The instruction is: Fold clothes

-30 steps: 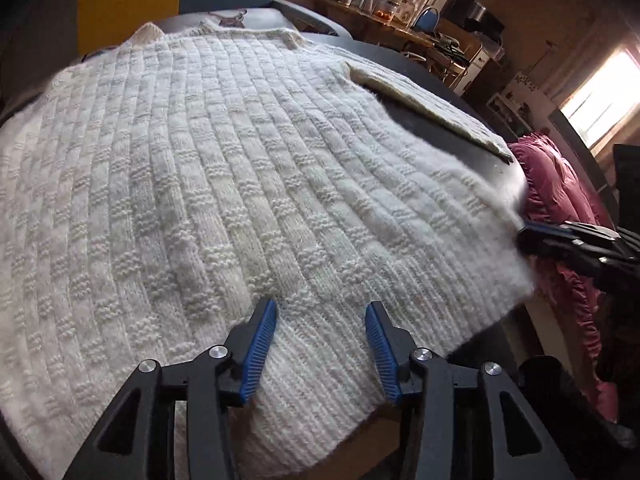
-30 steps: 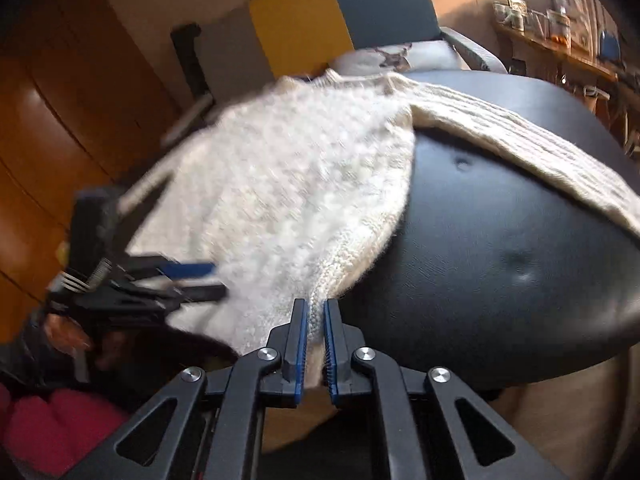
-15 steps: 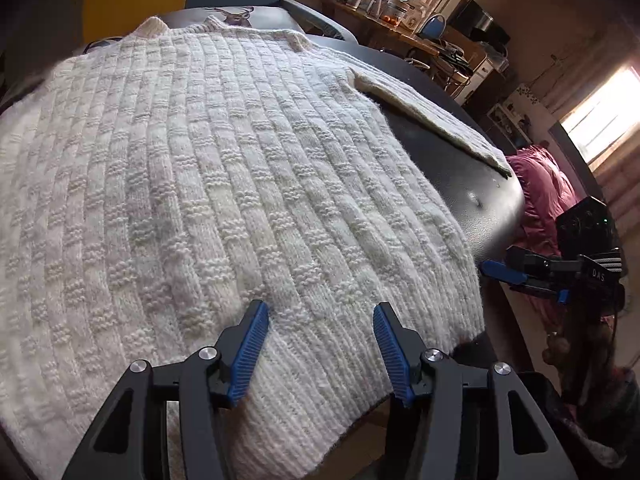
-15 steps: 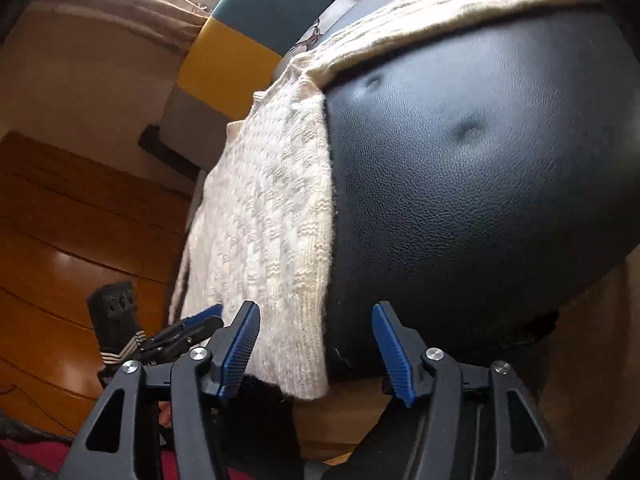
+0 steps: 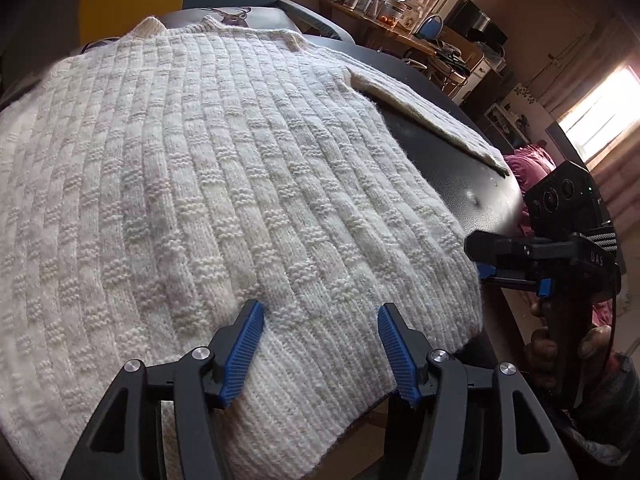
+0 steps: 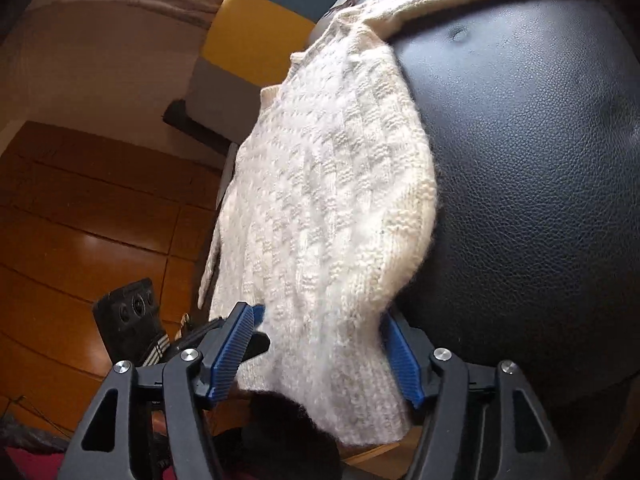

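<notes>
Closest to the camera, the left gripper (image 5: 320,344) has its blue pads spread wide, hovering right over the ribbed hem of the cream knit sweater (image 5: 224,184), not pinching anything. The right gripper (image 6: 320,354) is spread wide too, and the sweater's hem corner hangs between its pads without being squeezed. The sweater lies flat, spread over a black leather cushion (image 6: 540,168), hem drooping over the near edge. One sleeve (image 5: 428,120) stretches out to the right across the bare leather. Further back there's a yellow and blue chair back (image 6: 260,28), with a cluttered wooden counter (image 5: 392,28) beyond.
</notes>
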Demonstrator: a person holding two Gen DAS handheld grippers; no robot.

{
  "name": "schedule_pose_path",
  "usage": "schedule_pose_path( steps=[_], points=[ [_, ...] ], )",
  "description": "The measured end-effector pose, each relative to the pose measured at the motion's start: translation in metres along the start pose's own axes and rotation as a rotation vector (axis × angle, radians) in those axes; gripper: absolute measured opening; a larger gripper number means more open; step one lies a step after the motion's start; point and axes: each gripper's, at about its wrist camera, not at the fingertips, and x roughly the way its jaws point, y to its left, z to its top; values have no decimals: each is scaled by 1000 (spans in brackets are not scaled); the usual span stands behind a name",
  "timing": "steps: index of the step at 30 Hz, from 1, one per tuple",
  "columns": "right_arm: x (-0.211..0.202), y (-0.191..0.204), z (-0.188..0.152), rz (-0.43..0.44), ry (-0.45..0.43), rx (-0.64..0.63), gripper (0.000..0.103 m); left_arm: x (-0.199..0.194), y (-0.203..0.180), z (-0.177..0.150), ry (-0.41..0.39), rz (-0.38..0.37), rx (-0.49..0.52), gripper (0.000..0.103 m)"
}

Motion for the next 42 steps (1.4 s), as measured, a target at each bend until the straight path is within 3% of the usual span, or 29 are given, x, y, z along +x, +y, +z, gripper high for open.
schedule_pose_path(
  steps=[5,6,7,8,12,17,19,21,24,27,32,36,38,42],
  points=[
    [0,2,-7,-36,2,-26,58,0,2,0,-14,-13,-3,64],
    [2,4,-8,-71,-9,-36,48,0,1,0,-15,-14,-3,64],
    [4,5,-10,-138,-10,-52,20,0,1,0,-16,-13,-1,65],
    [5,6,-11,-174,-11,-73,15,1,0,-1,-17,-13,0,65],
    [6,18,-13,-264,-2,-153,11,0,1,0,-16,-21,0,65],
    [-1,90,-14,-553,-46,-430,9,0,1,0,-15,-31,-1,65],
    [-17,125,-16,-606,-94,-554,9,0,2,0,-14,-34,-1,65],
    [-2,133,-15,-648,-38,-597,9,2,0,1,-7,-29,3,65],
    [43,95,-12,-706,116,-499,8,4,-4,2,0,-6,33,65],
    [41,66,-14,-673,122,-384,8,0,-2,2,13,-20,45,65],
    [29,61,-5,-670,119,-341,16,-11,12,10,-3,-70,-35,64],
    [-4,69,5,-677,31,-348,19,-34,22,19,-91,-20,-41,64],
    [-11,79,13,-606,-14,-353,22,-37,32,25,-110,4,-65,64],
    [29,92,23,-545,15,-376,21,-28,54,31,-94,71,-122,64]
  ],
)
